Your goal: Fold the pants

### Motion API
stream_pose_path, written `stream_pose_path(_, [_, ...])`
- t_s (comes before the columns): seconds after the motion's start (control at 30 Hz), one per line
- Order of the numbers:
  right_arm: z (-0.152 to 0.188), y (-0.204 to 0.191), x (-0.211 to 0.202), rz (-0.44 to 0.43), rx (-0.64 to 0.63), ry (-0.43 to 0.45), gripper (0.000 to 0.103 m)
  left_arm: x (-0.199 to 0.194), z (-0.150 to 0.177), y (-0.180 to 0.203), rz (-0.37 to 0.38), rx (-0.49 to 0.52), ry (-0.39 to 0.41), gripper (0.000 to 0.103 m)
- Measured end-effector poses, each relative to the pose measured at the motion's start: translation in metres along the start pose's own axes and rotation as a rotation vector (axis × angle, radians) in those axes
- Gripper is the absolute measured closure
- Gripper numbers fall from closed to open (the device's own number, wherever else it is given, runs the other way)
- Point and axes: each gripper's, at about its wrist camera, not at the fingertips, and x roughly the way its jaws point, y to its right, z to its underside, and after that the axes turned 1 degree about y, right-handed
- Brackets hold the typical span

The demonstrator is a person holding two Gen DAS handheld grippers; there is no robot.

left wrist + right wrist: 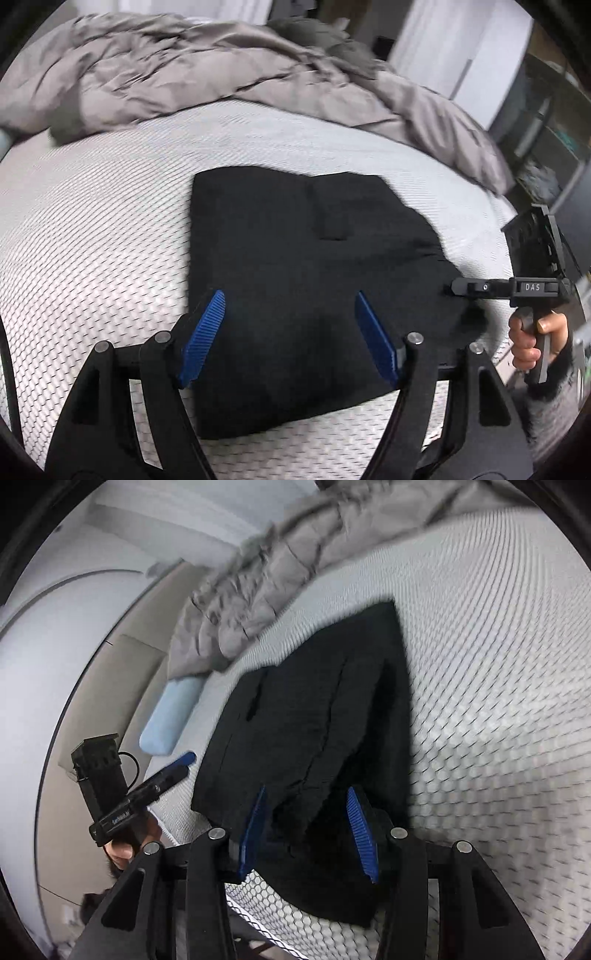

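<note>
Black pants (295, 229) lie folded into a compact block on the white honeycomb mattress (92, 240). My left gripper (290, 295) hovers over their near half, blue pads wide apart and nothing pinched. In the right wrist view the pants (325, 701) stretch away from my right gripper (306, 790). Its blue pads stand apart astride the near edge of the cloth, and I see no pinch. From the left wrist view, the right gripper (456, 286) sits at the pants' right edge, held by a hand (532, 339). The left gripper (183, 764) shows at the pants' left side.
A crumpled grey duvet (184, 66) is piled across the far side of the bed, also seen as the duvet (258, 590). A light blue pillow (170, 716) lies at the mattress edge. Dark shelving (546, 147) stands past the bed's right side.
</note>
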Motion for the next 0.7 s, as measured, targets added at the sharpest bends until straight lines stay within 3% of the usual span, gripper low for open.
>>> stream_pose_path(0.13, [-0.007,0.008,0.014,-0.007,0.049,-0.014,0.058,0.001,0.007,-0.030,-0.031,-0.025,-0.008,0.033])
stream_pose_path(0.17, [-0.008,0.006,0.013,0.002,0.042,-0.004,0.071,0.002,0.007,-0.036,-0.036,-0.033,-0.007,0.033])
stream_pose_path(0.23, [-0.011,-0.005,0.006,0.008,-0.010,0.023,0.086,-0.003,0.009,-0.048,-0.040,-0.047,0.002,0.033])
stream_pose_path(0.27, [-0.011,-0.014,0.001,0.012,-0.050,0.030,0.088,-0.004,0.008,-0.051,-0.036,-0.052,0.007,0.033])
stream_pose_path(0.37, [-0.009,-0.046,-0.027,0.016,-0.168,0.080,0.088,-0.012,0.008,-0.050,-0.029,-0.039,0.011,0.033])
stream_pose_path(0.47, [-0.002,-0.051,-0.042,0.045,-0.184,0.092,0.088,-0.013,0.014,-0.044,-0.038,-0.004,-0.010,0.033])
stream_pose_path(0.6, [0.010,-0.031,-0.003,0.226,-0.150,-0.028,0.082,-0.007,0.021,-0.037,-0.057,0.042,-0.048,0.033])
stream_pose_path(0.7, [0.010,-0.031,-0.011,0.204,-0.147,-0.005,0.074,-0.016,0.023,-0.030,-0.070,0.075,-0.022,0.033])
